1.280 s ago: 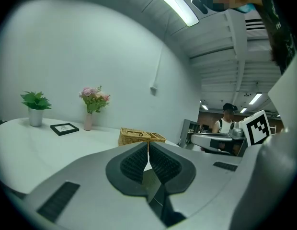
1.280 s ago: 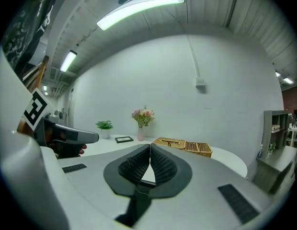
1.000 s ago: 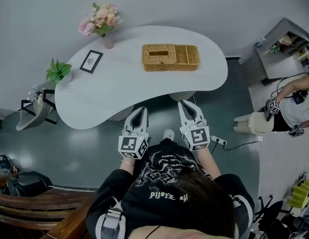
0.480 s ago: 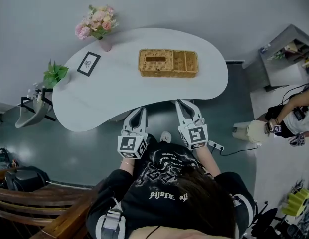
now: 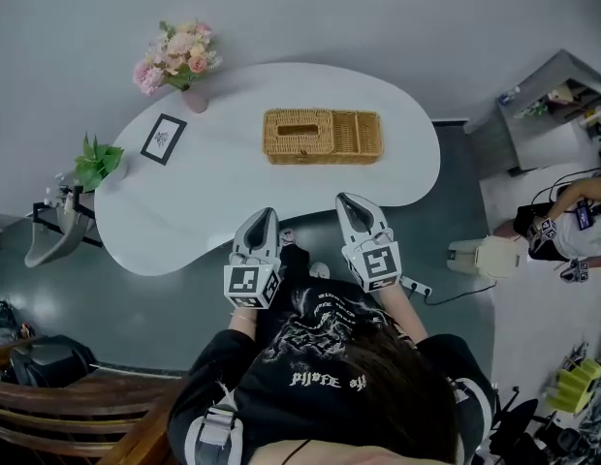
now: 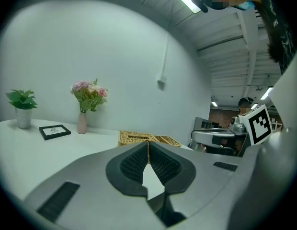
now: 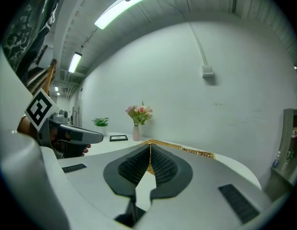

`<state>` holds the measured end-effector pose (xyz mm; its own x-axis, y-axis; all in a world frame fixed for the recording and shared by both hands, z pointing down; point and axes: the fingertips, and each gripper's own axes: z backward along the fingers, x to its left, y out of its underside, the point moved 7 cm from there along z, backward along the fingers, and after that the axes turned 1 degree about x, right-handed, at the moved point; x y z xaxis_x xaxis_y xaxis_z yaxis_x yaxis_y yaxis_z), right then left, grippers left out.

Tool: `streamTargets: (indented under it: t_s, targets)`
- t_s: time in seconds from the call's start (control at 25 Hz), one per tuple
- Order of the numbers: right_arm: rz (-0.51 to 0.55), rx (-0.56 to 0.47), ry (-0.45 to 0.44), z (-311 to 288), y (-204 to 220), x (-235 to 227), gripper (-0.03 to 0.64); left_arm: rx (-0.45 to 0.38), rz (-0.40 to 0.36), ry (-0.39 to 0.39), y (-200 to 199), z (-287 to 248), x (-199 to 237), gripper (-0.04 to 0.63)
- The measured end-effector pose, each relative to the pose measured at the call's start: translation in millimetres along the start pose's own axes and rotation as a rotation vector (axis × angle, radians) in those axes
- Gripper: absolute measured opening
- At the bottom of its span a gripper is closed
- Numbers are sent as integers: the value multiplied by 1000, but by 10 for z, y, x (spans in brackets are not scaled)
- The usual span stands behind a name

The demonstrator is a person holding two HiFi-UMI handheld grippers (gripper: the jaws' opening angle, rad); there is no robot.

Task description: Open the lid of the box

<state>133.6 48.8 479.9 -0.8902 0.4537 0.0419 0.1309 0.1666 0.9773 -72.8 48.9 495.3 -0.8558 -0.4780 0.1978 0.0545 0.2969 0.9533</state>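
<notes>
A woven wicker box lies on the white curved table, its lidded half with a slot on the left and open compartments on the right. It also shows low and far in the left gripper view as the wicker box and in the right gripper view as the wicker box. My left gripper hangs over the table's near edge, jaws shut and empty. My right gripper sits beside it at the near edge, also shut on nothing. Both point toward the box, well short of it.
A vase of pink flowers, a small framed picture and a potted green plant stand on the table's left part. A second person is at the far right by a grey shelf unit. Dark chairs lie behind me at left.
Both grippers have moved forward, from short of the table to its near edge. The table and box have shifted slightly left and down in view. The jaws stayed shut.
</notes>
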Motion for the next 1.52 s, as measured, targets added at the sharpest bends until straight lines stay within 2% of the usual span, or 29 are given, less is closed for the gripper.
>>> streamTargets:
  t_s: [0.2, 0.88, 1.08, 1.2, 1.24, 1.32, 1.4, 1.52]
  targets:
    - [18, -8, 14, -253, -150, -109, 26, -1, -6, 9, -131, -261, 193, 26]
    - [30, 48, 49, -813, -123, -324, 26, 3, -13, 70, -277, -848, 593, 26]
    - [32, 75, 29, -1010, -164, -333, 29, 22, -23, 77, -286, -965, 757, 26]
    - [43, 109, -21, -1145, -150, -290, 48, 35, -23, 69, -288, -1020, 858, 26]
    - [53, 126, -47, -1190, -152, -259, 81, 39, -23, 73, -290, -1037, 891, 26]
    - [100, 159, -82, -1271, -159, -196, 89, 50, -27, 84, -294, -1069, 954, 26]
    - [147, 188, -87, -1341, -150, -158, 89, 58, -26, 92, -297, -1094, 1011, 26]
    - [159, 216, -86, -1428, -131, -125, 101, 65, -26, 108, -288, -1118, 1078, 26]
